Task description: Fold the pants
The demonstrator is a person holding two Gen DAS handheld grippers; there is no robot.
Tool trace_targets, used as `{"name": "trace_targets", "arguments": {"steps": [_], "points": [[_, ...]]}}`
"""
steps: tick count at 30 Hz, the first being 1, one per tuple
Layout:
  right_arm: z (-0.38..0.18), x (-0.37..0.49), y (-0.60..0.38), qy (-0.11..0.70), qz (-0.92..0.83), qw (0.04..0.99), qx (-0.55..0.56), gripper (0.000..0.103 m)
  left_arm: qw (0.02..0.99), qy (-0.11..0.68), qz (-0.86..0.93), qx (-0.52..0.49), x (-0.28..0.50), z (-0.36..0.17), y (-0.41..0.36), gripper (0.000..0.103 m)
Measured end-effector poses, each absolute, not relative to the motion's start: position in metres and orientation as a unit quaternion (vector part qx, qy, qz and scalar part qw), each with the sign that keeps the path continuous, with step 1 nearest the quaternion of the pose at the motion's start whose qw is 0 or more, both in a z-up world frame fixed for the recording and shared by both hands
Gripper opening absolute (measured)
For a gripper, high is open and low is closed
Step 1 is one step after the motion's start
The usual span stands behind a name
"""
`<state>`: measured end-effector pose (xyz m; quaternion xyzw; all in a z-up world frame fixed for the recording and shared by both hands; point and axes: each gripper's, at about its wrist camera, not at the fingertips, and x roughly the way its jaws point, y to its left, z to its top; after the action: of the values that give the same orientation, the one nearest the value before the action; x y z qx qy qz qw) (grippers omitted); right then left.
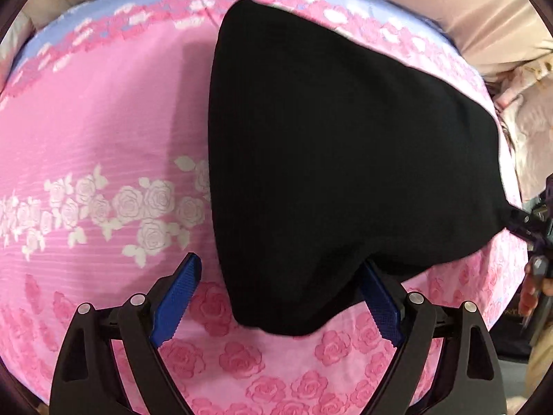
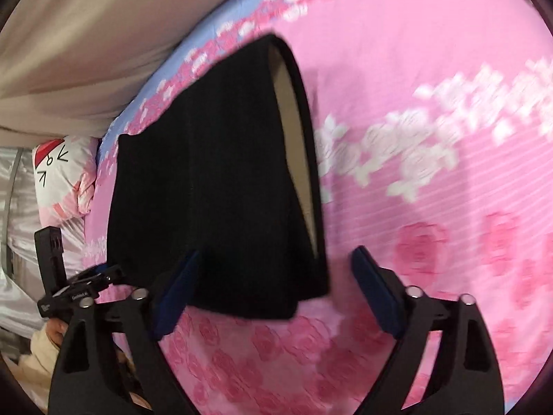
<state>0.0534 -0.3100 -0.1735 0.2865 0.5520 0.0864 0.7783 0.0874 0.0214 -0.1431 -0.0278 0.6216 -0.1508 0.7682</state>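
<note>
Black pants (image 1: 345, 159) lie folded on a pink rose-print bedsheet (image 1: 103, 121). My left gripper (image 1: 280, 294) is open, its blue pads on either side of the pants' near corner, just above the sheet. In the right wrist view the pants (image 2: 214, 180) show a beige lining at their right edge. My right gripper (image 2: 276, 287) is open, with the near edge of the pants between its fingers. The other gripper shows at the far right of the left wrist view (image 1: 528, 228) and at the lower left of the right wrist view (image 2: 79, 287).
A beige wall or headboard (image 2: 86, 34) runs along the far side of the bed. A white and pink pillow (image 2: 65, 176) and silvery fabric (image 2: 17, 242) lie past the bed's end. Pale bedding (image 1: 525, 103) is piled at the right.
</note>
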Motion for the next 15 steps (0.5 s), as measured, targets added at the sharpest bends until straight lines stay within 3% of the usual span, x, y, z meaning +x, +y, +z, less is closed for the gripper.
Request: {"name": "trace_targets", "arguments": {"steps": [6, 8, 9, 10, 14, 15], "points": [[-0.17, 0.056, -0.29, 0.537, 0.089, 0.79, 0.284, 0.078, 0.763, 0.627, -0.148, -0.051, 0.095, -0.156, 0.021, 0.093], [-0.167, 0.06, -0.284, 0.542, 0.087, 0.791, 0.27, 0.058, 0.768, 0.623, -0.146, -0.04, 0.097, -0.155, 0.014, 0.089], [-0.167, 0.061, -0.283, 0.543, 0.094, 0.789, 0.273, 0.043, 0.77, 0.619, -0.149, -0.038, 0.094, -0.153, 0.011, 0.084], [-0.167, 0.061, -0.286, 0.542, 0.097, 0.784, 0.286, 0.039, 0.77, 0.616, -0.16, -0.041, 0.093, -0.15, 0.009, 0.065], [-0.149, 0.06, -0.276, 0.542, 0.102, 0.788, 0.274, 0.034, 0.772, 0.611, -0.174, -0.025, 0.089, -0.139, 0.004, 0.034], [-0.142, 0.057, -0.276, 0.539, 0.109, 0.788, 0.277, 0.033, 0.77, 0.613, -0.177, -0.033, 0.089, -0.135, 0.006, 0.031]]}}
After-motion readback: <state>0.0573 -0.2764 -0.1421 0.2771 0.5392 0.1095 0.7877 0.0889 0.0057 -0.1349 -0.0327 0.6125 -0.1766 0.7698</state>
